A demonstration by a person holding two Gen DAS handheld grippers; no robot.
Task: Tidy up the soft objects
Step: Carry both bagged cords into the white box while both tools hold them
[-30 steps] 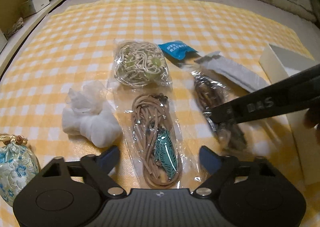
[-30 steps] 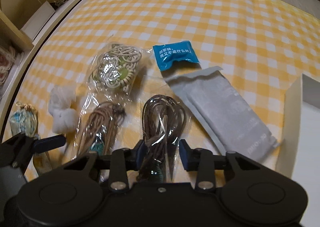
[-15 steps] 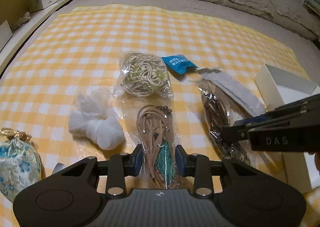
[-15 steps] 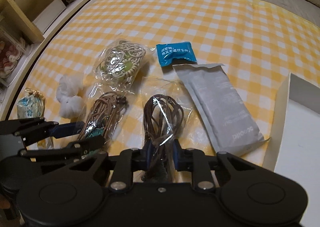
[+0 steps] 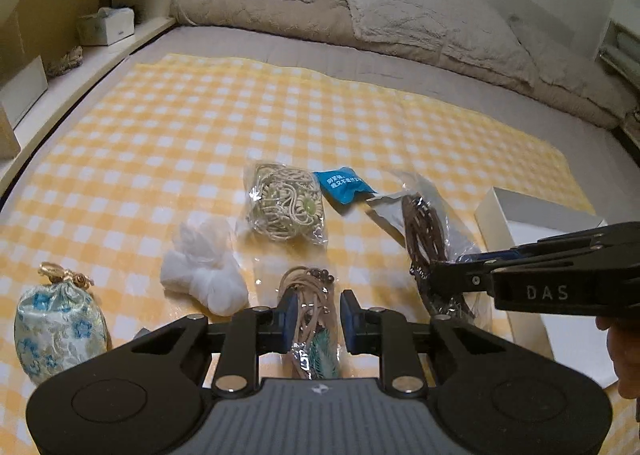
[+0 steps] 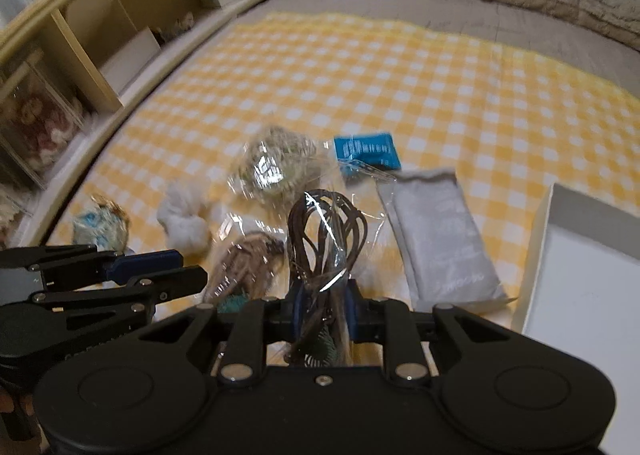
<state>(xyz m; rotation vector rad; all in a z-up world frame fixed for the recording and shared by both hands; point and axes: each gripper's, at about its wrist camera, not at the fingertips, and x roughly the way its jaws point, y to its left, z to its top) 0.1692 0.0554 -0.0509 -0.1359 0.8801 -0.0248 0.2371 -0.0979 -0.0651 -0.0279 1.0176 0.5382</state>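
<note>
My left gripper (image 5: 314,319) is shut on a clear bag of tan cord with a teal leaf charm (image 5: 310,319) and holds it above the yellow checked cloth (image 5: 200,127). My right gripper (image 6: 322,311) is shut on a clear bag of dark brown cord (image 6: 326,243), lifted and standing up from the jaws; this bag also shows in the left wrist view (image 5: 424,239). On the cloth lie a bag of cream cord (image 5: 286,205), a blue packet (image 5: 340,185), a grey pouch (image 6: 438,239), a white cloth bundle (image 5: 204,267) and a blue brocade pouch (image 5: 58,327).
An open white box (image 6: 580,283) stands at the right edge of the cloth. Folded beige blankets and pillows (image 5: 380,11) lie at the far end of the bed. A wooden shelf unit (image 5: 48,35) runs along the left side.
Both grippers have lifted with their bags; the views now look higher over the bed. The left gripper went from open to shut on the tan cord bag. The brown cord bag rose off the cloth.
</note>
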